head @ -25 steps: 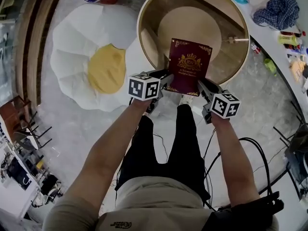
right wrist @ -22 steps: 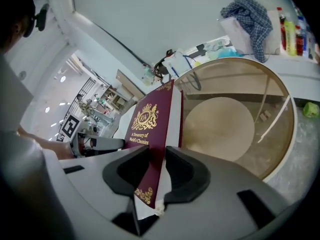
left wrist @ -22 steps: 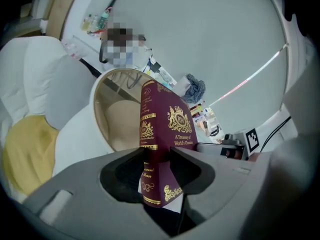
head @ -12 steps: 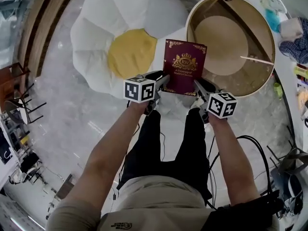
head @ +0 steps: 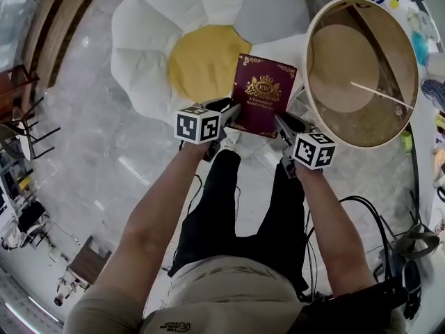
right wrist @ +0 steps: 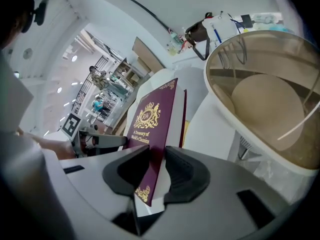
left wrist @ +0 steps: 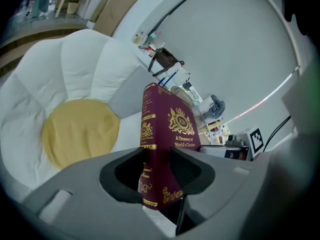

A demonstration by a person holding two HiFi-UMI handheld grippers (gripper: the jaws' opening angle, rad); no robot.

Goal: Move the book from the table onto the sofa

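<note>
The book (head: 263, 96) sits between the left tongs (head: 231, 110) and right tongs (head: 279, 121), with the sofa (head: 201, 65) ahead-left of them and the desk (head: 379, 120) ahead-right.

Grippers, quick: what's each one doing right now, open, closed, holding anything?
Left gripper: closed on the book, at its near left corner.
Right gripper: closed on the same book, at its near right corner.
</note>
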